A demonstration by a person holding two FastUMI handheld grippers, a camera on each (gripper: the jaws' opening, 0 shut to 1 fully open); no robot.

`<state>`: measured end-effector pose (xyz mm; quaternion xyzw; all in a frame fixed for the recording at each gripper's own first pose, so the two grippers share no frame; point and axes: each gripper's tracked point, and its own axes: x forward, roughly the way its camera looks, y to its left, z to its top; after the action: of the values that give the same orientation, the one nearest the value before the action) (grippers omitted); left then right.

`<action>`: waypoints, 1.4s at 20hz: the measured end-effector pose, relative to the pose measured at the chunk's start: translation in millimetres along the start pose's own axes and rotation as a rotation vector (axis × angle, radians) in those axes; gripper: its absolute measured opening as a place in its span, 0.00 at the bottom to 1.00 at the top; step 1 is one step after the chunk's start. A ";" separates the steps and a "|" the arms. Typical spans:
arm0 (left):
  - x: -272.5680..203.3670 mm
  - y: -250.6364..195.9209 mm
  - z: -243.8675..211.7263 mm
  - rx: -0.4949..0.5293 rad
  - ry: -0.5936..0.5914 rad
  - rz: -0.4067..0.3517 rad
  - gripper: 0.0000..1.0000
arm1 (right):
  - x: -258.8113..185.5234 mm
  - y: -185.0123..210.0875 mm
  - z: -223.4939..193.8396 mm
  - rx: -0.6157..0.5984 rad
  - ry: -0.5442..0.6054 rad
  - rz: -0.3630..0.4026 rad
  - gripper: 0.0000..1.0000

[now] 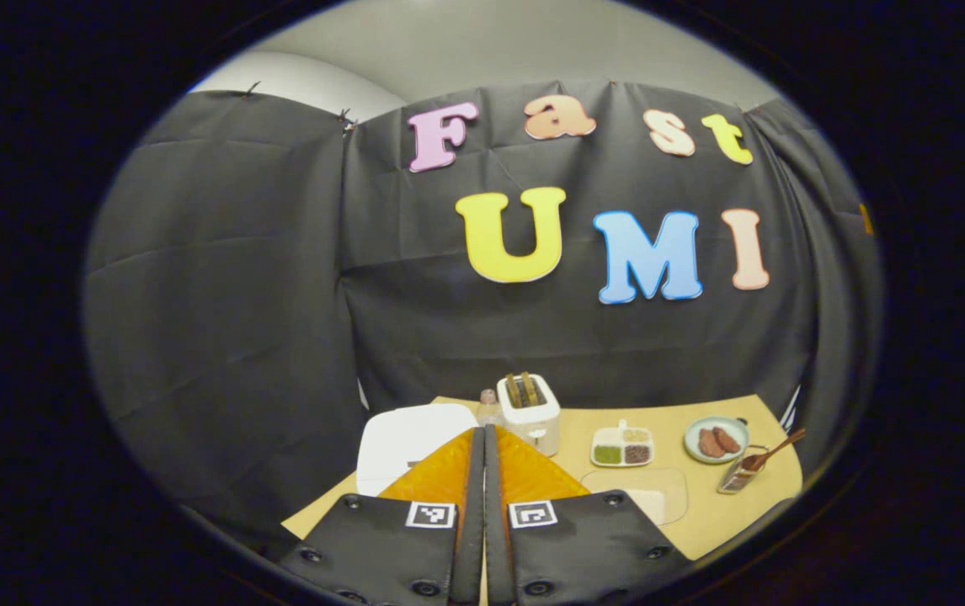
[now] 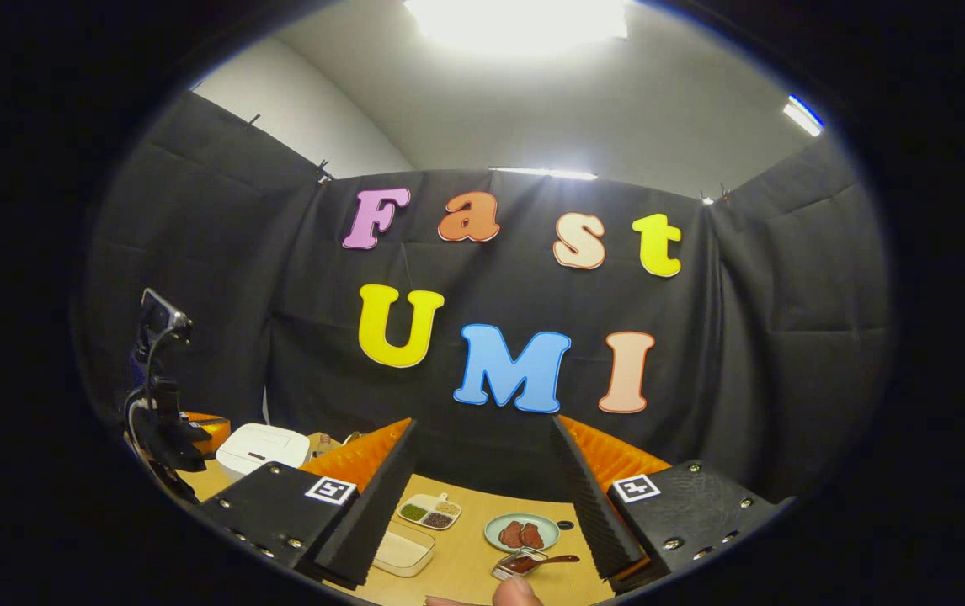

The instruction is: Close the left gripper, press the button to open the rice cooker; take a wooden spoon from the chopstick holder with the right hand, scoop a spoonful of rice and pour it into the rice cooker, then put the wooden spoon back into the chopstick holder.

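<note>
white rice cooker (image 1: 411,442) lid down on table (image 1: 727,513); left claw (image 1: 482,433) pressed closed, empty; right claw (image 2: 482,429) spread wide, empty.

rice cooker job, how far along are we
Done: the left gripper is shut, as the first step asks. In hand: nothing. The rice cooker lid looks down, so pressing its button is next. Left: the right gripper is open and empty, and the wooden spoon sits in its holder.

Each hand-held gripper (image 1: 483,438) bears 2 square markers.
</note>
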<state>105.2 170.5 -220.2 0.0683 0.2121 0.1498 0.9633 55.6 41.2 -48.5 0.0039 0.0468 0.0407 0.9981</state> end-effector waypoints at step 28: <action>200.6 97.0 -85.4 0.093 0.040 0.102 0.09 | 25.2 64.6 -31.6 -0.075 0.209 -0.083 0.95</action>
<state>216.9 331.7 -356.1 0.1204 0.2343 0.1898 0.9458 72.4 107.8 -81.6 -0.0398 0.1490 0.0013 0.9880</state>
